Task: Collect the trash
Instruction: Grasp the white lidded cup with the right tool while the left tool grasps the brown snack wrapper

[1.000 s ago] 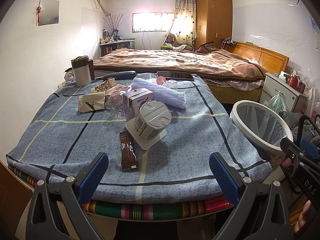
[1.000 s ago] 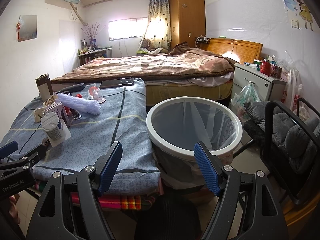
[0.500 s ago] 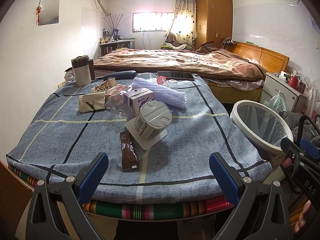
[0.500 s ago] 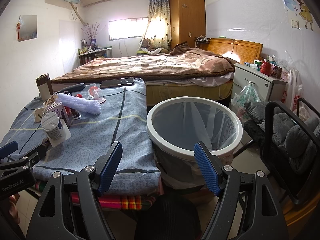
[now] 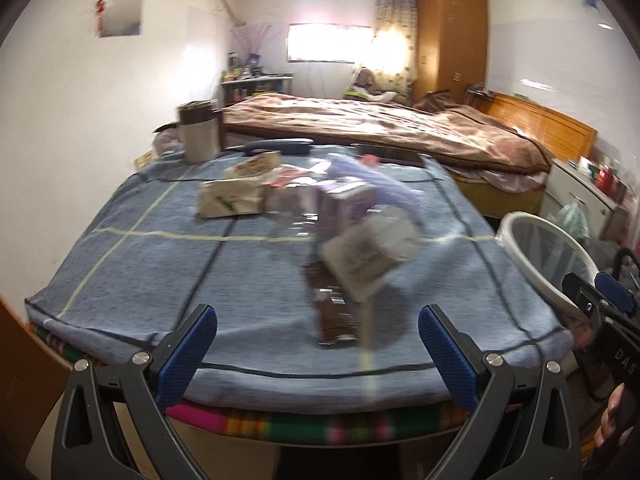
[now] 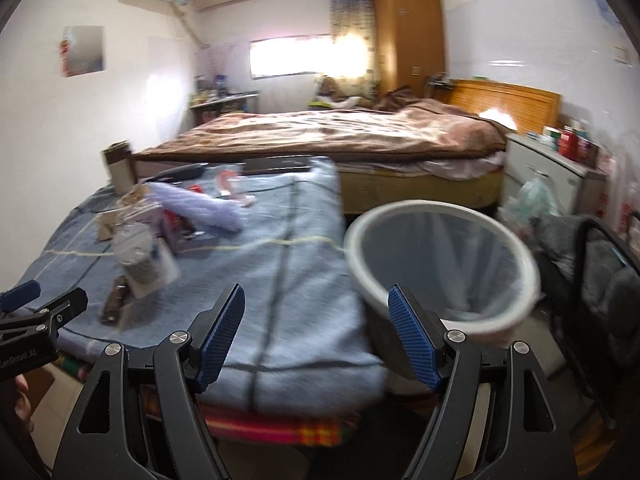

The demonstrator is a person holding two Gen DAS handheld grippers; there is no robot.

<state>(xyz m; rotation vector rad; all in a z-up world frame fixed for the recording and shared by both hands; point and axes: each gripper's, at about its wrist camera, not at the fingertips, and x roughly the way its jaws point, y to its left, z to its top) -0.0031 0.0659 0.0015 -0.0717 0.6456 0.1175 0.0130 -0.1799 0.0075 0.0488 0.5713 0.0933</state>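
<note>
**Two empty grippers, and the trash waits on the table**

The left gripper (image 5: 316, 350) has its blue fingers spread wide, with nothing between them. It hangs at the near edge of the table (image 5: 132, 268), which wears a blue cloth. Right in front of it, a little to its right, lies a brown wrapper (image 5: 334, 314). The wrapper is long and thin, and its long side points away from the gripper, toward the far end of the table. Just behind it, a white tub (image 5: 370, 256) lies tipped on its side. Farther back is a heap of small boxes and a floppy purple bag (image 5: 380, 186). All of this is blurry, so the small things are hard to name.

The right gripper (image 6: 316, 338) is spread wide too and holds nothing. It sits over the table's right corner, and the round trash bin (image 6: 440, 256) stands right beside it on the floor. From here the wrapper (image 6: 114, 300) and tub (image 6: 140, 258) are far off to its left.

So the left gripper is the closer one to the trash. The bin is on the other side, by the right gripper. To pinch the wrapper across its thin side, the left gripper could go nearly straight ahead, I think.
</note>
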